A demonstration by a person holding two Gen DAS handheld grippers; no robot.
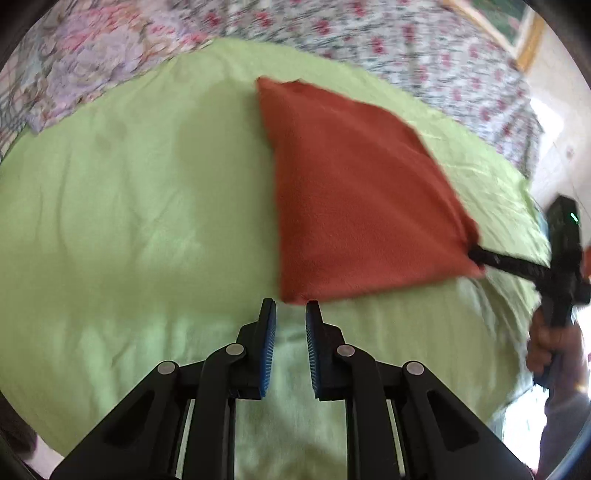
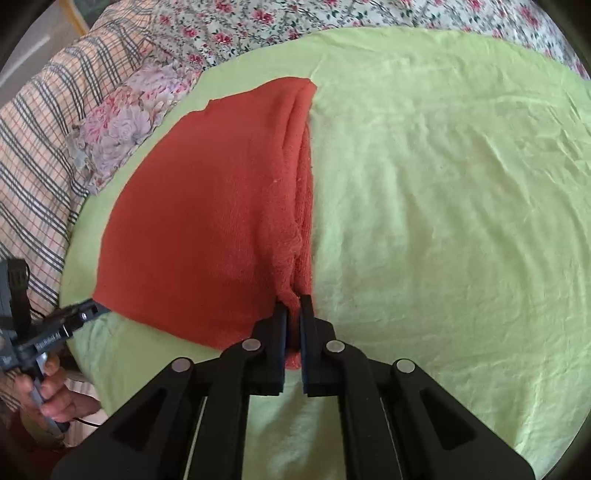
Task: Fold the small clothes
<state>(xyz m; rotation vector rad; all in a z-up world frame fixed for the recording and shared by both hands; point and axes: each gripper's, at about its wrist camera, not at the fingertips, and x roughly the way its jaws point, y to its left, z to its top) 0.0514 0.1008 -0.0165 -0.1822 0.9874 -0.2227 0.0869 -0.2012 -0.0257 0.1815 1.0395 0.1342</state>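
One rust-red terry cloth (image 1: 347, 192), small, is lying on a lime-green sheet (image 1: 129, 221) spread over a bed with floral bedding (image 1: 332, 26).

Left wrist view: left tongs (image 1: 290, 308) are standing spread with nothing between the blue pads, just beside the cloth's near corner. Right tongs (image 1: 476, 254) are gripping the opposite near corner; picture is blurring.

Right wrist view: right tongs (image 2: 294, 306) are pinching a layered corner of the cloth (image 2: 192, 221), pads pressed together on it. Stacked edges along the right side are suggesting at least one fold made. Left tongs (image 2: 96, 306) are sitting at the far corner. Further folding and squaring are probably remaining.
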